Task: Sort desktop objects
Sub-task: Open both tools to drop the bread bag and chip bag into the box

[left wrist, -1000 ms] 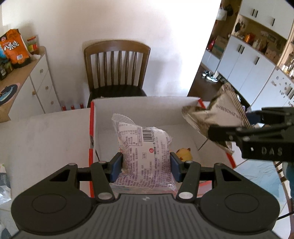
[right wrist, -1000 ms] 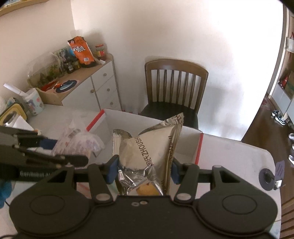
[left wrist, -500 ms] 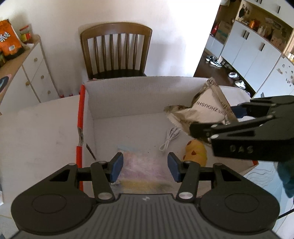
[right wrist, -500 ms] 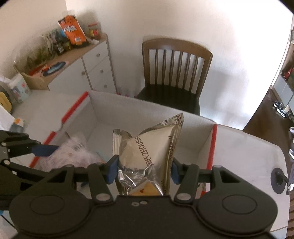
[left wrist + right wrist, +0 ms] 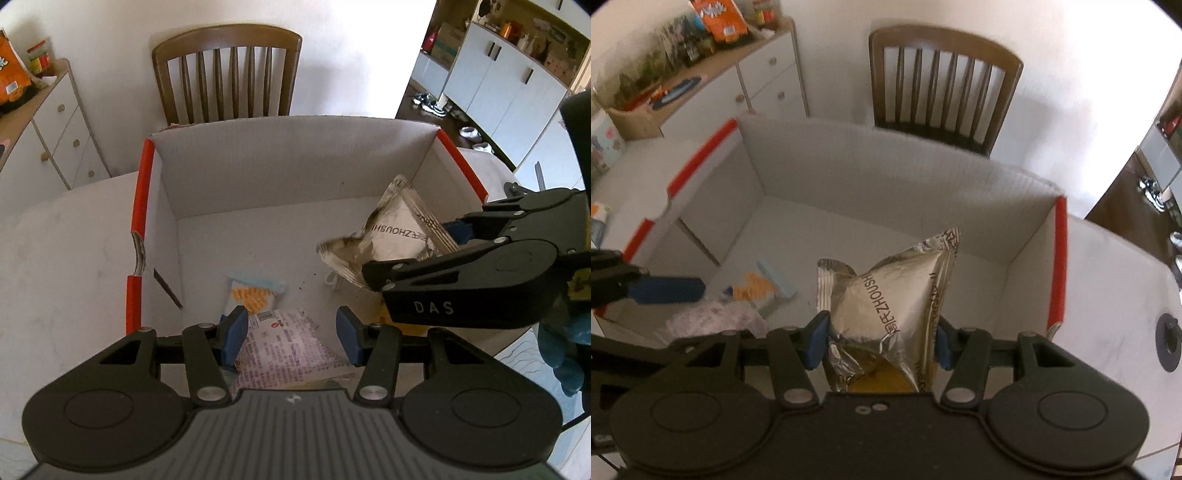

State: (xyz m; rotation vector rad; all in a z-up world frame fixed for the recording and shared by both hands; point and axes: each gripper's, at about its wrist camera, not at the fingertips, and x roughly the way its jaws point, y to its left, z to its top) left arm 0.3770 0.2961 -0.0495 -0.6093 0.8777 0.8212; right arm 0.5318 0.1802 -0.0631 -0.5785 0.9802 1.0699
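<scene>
While the left gripper (image 5: 291,334) hangs over the box (image 5: 295,147), its jaws stand apart with the purple-print packet (image 5: 284,347) lying loose on the floor directly below, not pinched. The silver foil pouch (image 5: 399,232) sits to its right, inside the box near the right wall, clamped by the right gripper (image 5: 448,240).

In the right wrist view, the right gripper (image 5: 881,341) pinches the silver foil pouch (image 5: 886,295) across its width, long axis pointing away and up, crinkled, puffy, above the box floor.
</scene>
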